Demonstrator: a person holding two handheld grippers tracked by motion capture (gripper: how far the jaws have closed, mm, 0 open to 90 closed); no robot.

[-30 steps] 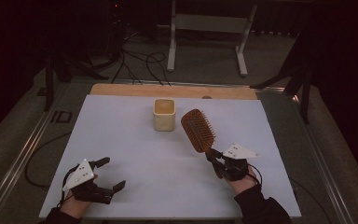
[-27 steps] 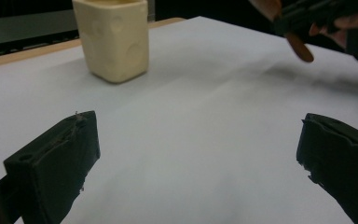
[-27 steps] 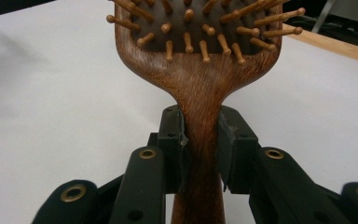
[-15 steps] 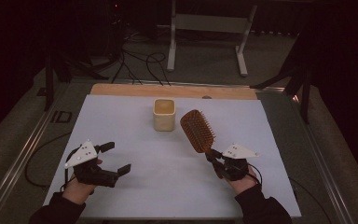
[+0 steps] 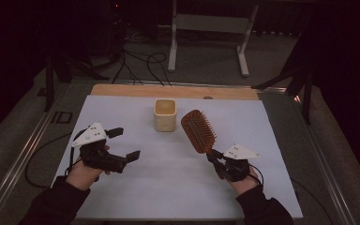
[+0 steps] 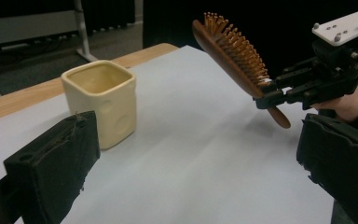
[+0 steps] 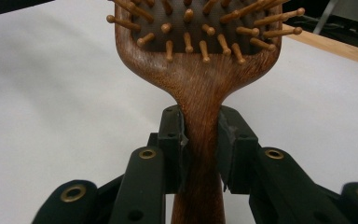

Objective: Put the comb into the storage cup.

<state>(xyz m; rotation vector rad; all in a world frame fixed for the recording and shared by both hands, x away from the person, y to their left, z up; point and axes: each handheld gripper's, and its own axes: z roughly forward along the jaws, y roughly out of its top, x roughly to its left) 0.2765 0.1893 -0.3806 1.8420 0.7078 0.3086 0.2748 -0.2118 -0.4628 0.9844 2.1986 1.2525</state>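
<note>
Wooden and brown, the brush [image 5: 198, 131] is seen in the high view held up over the white worktop [image 5: 178, 187], its handle clamped in the right gripper [image 5: 214, 158] near the sheet's right side. The bristled head is tilted up and away from the hand, toward the cup [image 5: 165, 115]. The cream cup is stood upright on the sheet, just left of the brush head and apart from it. The left gripper [image 5: 127, 145] is held above the left part of the sheet, its jaws spread wide with nothing between them. A wooden strip [image 5: 122, 90] is seen along the far edge of the worktop.

In the left gripper view, two black jaws are set far apart at the lower corners, with bare sheet between them. The cup [image 6: 101, 101] is seen beyond the left jaw, open mouth up. The brush [image 6: 233, 56] is held at the upper right, bristles turned to the right, its handle pinched by the right gripper [image 6: 272, 95], and the handle's end is left sticking out below the jaws.

In the right gripper view, the handle of the brush [image 7: 200, 102] is pressed between the two pads [image 7: 227, 140] from either side. The bristled head is raised beyond them over the white sheet.
</note>
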